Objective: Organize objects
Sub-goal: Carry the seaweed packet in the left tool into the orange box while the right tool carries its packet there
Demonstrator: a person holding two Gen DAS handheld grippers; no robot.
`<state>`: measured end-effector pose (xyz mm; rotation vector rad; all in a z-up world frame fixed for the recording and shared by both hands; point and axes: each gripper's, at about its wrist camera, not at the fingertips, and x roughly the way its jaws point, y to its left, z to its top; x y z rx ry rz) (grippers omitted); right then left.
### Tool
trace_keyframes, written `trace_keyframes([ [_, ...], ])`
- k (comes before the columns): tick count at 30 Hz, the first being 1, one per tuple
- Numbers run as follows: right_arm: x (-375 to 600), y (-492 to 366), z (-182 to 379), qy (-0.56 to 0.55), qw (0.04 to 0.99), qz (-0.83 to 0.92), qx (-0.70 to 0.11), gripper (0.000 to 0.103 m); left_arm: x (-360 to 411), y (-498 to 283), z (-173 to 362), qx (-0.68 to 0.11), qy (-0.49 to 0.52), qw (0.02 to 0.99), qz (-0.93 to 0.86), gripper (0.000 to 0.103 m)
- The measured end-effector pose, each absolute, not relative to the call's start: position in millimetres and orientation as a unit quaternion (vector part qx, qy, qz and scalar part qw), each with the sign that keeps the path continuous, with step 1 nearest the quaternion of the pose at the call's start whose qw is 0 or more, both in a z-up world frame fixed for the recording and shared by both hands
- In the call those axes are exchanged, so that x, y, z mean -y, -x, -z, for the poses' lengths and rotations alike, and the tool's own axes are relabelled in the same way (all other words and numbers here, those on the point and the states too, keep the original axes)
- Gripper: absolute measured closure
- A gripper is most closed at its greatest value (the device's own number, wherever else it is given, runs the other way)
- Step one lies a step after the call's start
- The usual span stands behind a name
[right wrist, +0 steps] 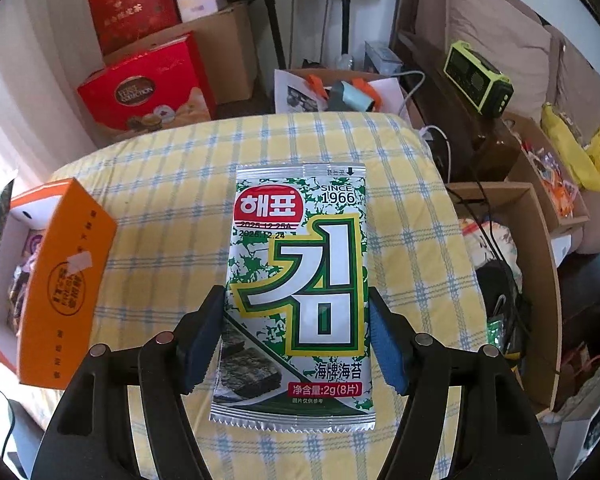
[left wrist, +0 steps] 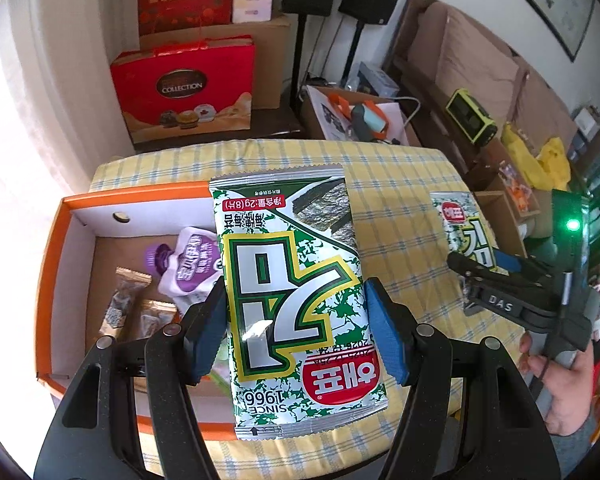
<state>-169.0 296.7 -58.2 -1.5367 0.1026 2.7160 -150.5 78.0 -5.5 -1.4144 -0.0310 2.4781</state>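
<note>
My left gripper [left wrist: 294, 326] is shut on a green-and-white seaweed packet [left wrist: 296, 300], held above the right edge of the orange box [left wrist: 54, 256]. The box holds a purple jelly pouch [left wrist: 188, 266] and brown snack packs [left wrist: 124, 300]. My right gripper [right wrist: 296, 338] has its pads on both sides of a second seaweed packet [right wrist: 300, 300] that lies on the yellow checked cloth [right wrist: 172, 184]. In the left wrist view the right gripper [left wrist: 476, 270] sits over that packet [left wrist: 464, 228]. The orange box [right wrist: 64, 280] stands left of it.
Red gift boxes [left wrist: 184, 92], cardboard cartons [left wrist: 352, 116] and speaker stands are behind the table. An open carton [right wrist: 524, 280] and a green radio [right wrist: 478, 78] are to the right. A sofa runs along the right wall.
</note>
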Motion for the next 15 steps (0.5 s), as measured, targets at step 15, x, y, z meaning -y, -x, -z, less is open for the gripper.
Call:
trace_keyframes([
  [15, -253, 159, 14, 0.475, -0.037, -0.878, -0.046, 0.034, -26, 146, -3, 0.02, 0.486, 0.112, -0.867, 0.04],
])
